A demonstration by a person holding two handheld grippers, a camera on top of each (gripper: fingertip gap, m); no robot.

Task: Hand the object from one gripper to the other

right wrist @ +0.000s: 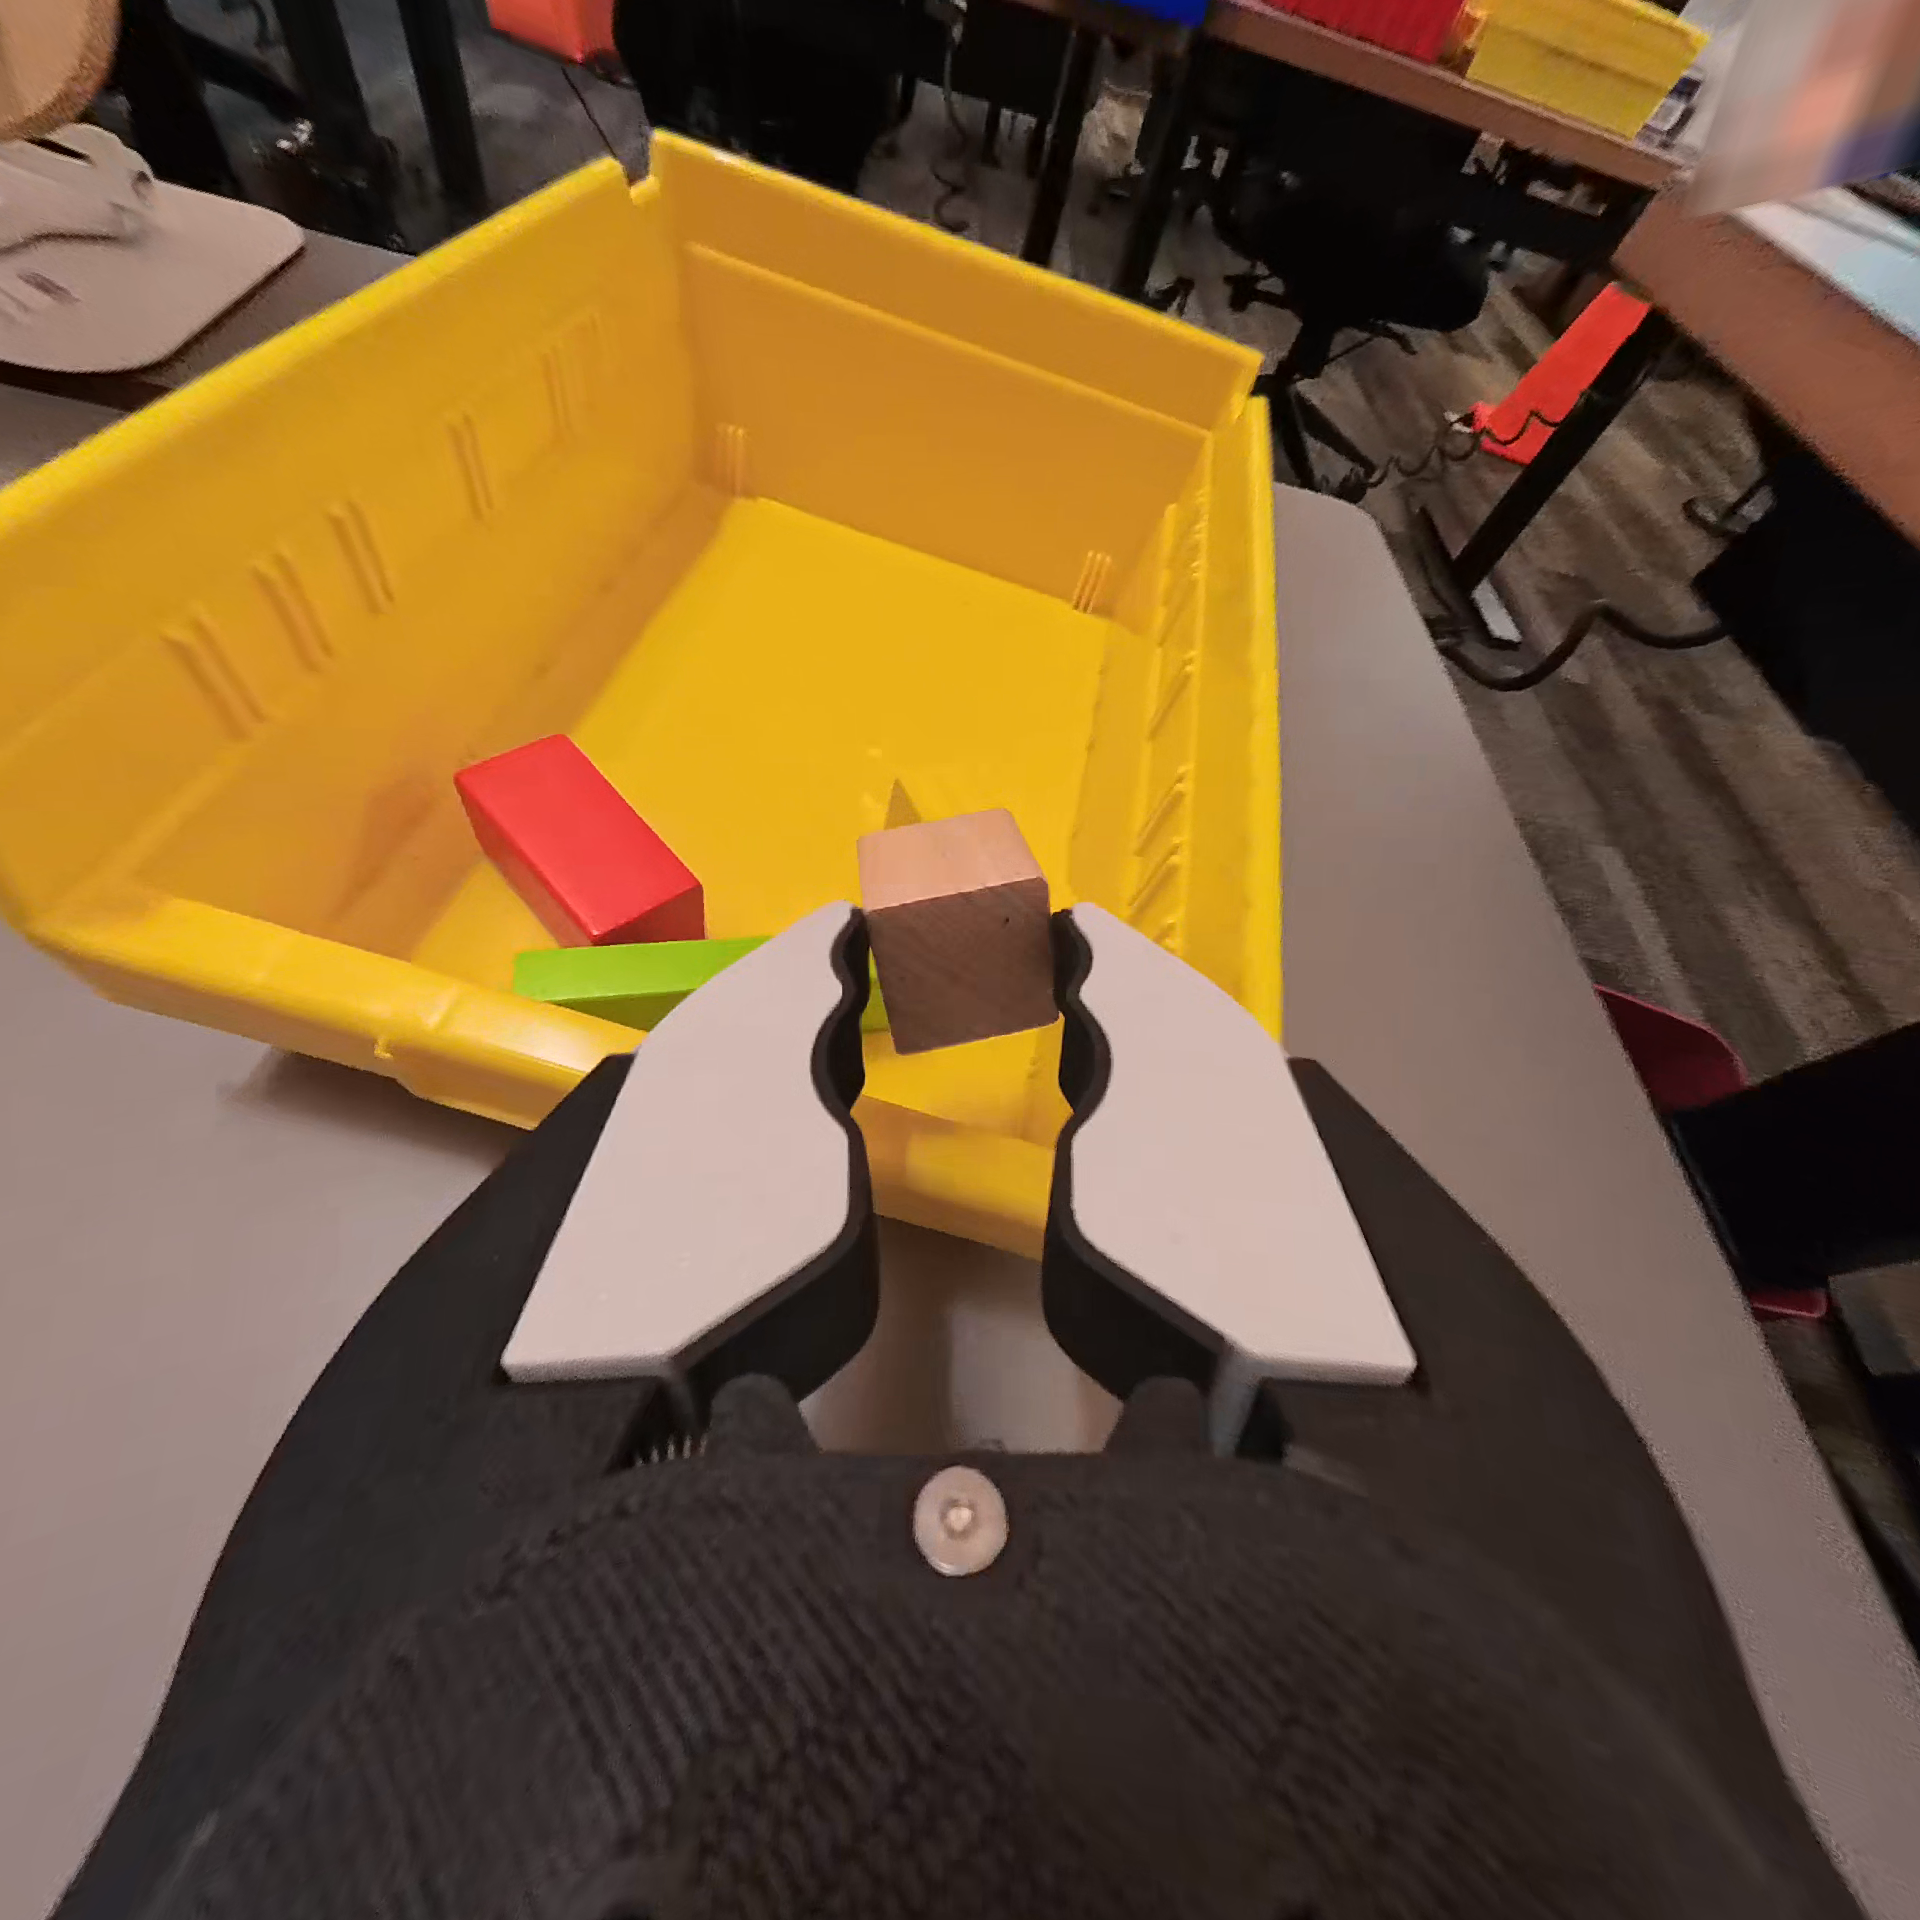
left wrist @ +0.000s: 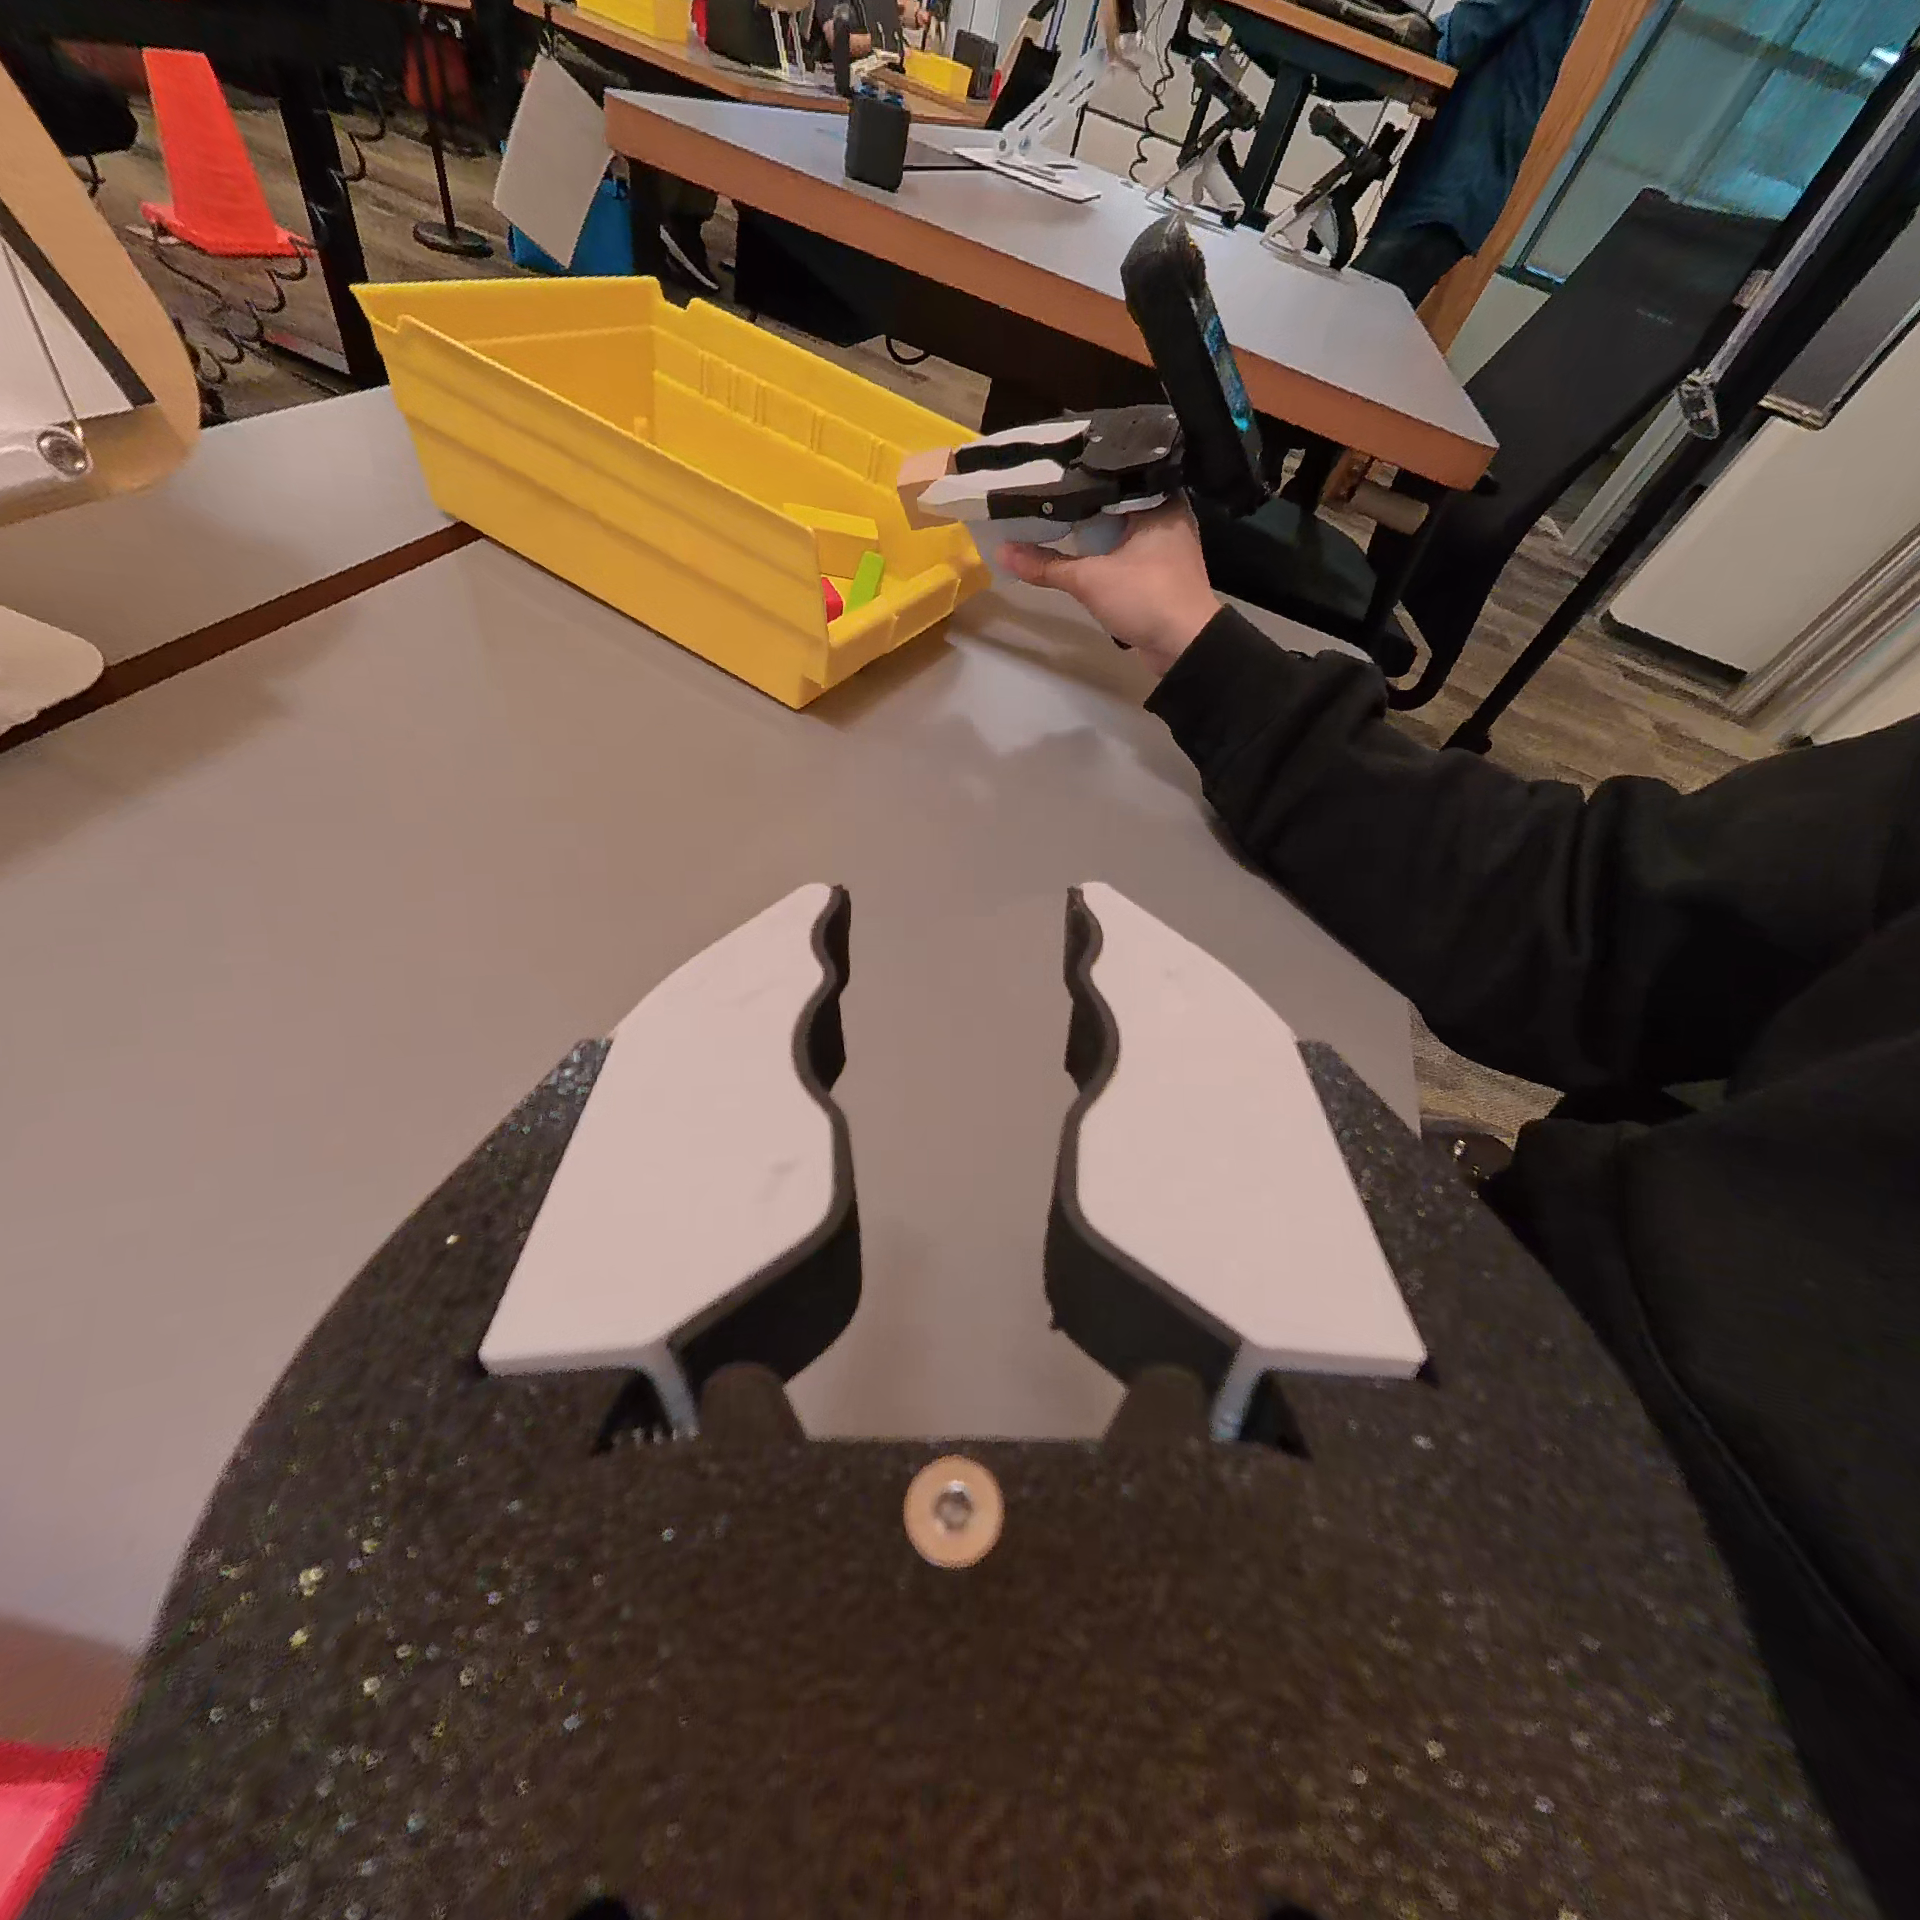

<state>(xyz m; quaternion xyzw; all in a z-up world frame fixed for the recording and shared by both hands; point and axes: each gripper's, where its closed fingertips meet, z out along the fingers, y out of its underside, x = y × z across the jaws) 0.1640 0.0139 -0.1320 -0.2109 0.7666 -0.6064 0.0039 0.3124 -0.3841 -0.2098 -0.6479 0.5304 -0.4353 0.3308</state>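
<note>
- Right wrist view shows the right gripper (right wrist: 958, 961) clamped on a plain wooden cube (right wrist: 961, 930); both dark pads press the cube's opposite side faces, near the fingertips.
- Gripping by the tips leaves most of the cube sticking out ahead of the fingers, which I judge useful: the other gripper gets free faces to take hold of.
- The cube hangs above the near end of the yellow bin (right wrist: 312, 582), clear of the red block (right wrist: 577, 842) and green block (right wrist: 634, 977) lying on the bin floor.
- From the left wrist view, the left gripper (left wrist: 958, 914) stands apart with a moderate gap and nothing between its pads, only grey table (left wrist: 468, 883) beneath.
- That gripper is well apart from the right one (left wrist: 935, 494), which a hand (left wrist: 1127, 592) holds beside the bin's low end.
- Judging by this, the handover is not yet done: the cube sits in the right grasp and the left waits ready to receive.
</note>
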